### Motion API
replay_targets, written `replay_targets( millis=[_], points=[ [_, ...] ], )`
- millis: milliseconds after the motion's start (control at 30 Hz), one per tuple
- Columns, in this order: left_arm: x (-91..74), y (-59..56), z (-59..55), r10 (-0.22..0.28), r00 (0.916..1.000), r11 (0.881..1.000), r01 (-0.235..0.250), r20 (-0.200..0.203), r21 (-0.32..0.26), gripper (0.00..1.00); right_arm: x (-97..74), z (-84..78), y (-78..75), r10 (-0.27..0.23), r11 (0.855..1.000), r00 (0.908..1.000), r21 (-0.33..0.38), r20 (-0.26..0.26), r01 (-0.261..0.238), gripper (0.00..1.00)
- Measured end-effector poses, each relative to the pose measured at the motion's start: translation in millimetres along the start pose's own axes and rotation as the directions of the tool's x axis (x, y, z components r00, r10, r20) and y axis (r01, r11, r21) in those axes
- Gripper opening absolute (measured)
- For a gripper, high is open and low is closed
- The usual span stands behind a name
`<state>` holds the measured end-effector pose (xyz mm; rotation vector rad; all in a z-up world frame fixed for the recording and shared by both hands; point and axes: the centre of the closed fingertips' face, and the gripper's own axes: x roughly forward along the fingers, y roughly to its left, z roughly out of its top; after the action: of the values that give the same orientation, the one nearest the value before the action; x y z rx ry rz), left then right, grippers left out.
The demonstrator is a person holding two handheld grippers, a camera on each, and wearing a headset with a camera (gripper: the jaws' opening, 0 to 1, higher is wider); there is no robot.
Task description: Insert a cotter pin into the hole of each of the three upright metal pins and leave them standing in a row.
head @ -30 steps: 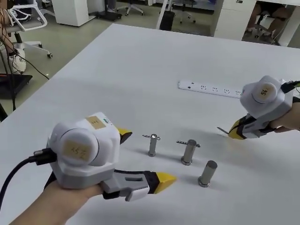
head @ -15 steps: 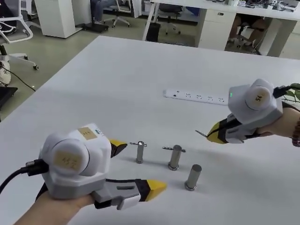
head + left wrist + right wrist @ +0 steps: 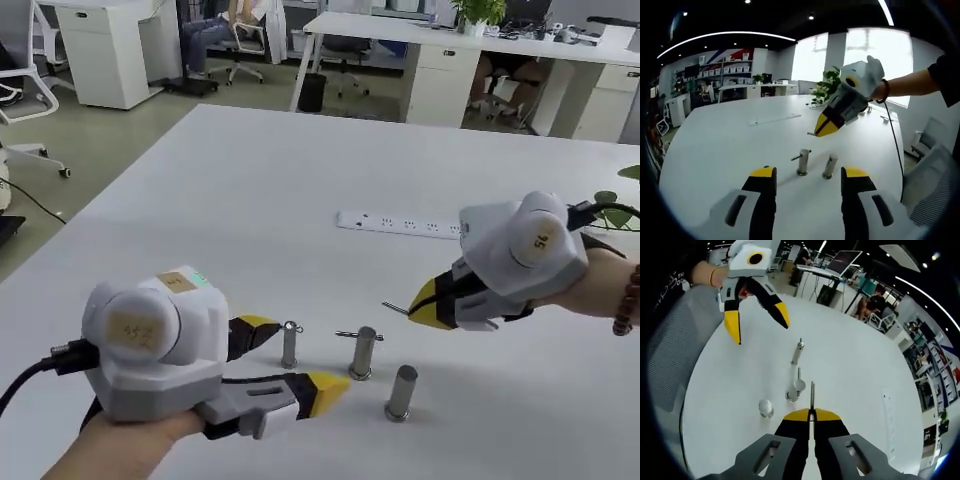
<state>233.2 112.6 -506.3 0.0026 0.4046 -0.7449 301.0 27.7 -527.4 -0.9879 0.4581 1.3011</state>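
**Approach of the last cotter pin.** The right gripper [image 3: 418,300], its fingers pressed together on a cotter pin [image 3: 395,308], has come in from the right edge of the desk [image 3: 250,200]. I now hold it above and just behind the row of three metal pins standing by the near edge. The left pin [image 3: 290,345] and middle pin [image 3: 362,352] each carry a cotter pin crosswise near the top. The right pin [image 3: 402,392], closest to the near edge, is bare. The left gripper [image 3: 307,352] stays at the left end of the row, fingers spread wide and touching nothing that I can see. Two of three are done, as I judge it. What remains is lining the tip up with the bare pin's hole — which I cannot make out from here.
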Motion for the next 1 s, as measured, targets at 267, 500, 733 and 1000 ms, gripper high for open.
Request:
replay_targets(
  millis=[267,500,733,1000],
  points=[
    [5.1,-6.9,11.8,-0.041,0.9991,0.998,0.041,0.008,-0.048,0.36,-8.6,18.3,14.2,-0.011,0.998,0.9993,-0.061,0.036,0.014,0.0],
    [6.2,-13.6,13.8,-0.063,0.998,0.996,0.063,-0.006,-0.062,0.27,-12.4,34.7,35.9,0.009,0.991,0.9983,-0.134,0.058,-0.001,0.0],
    [8.6,-22.9,10.9,-0.09,0.9955,0.992,0.087,-0.03,-0.089,0.19,-14.5,48.6,51.6,0.022,0.978,0.9978,-0.207,0.062,-0.009,0.0],
    [9.4,-29.7,6.8,-0.107,0.9931,0.984,0.1,-0.046,-0.144,0.12,-16.9,60.7,59.6,0.025,0.964,0.9976,-0.265,0.065,-0.006,0.0]
  ],
)
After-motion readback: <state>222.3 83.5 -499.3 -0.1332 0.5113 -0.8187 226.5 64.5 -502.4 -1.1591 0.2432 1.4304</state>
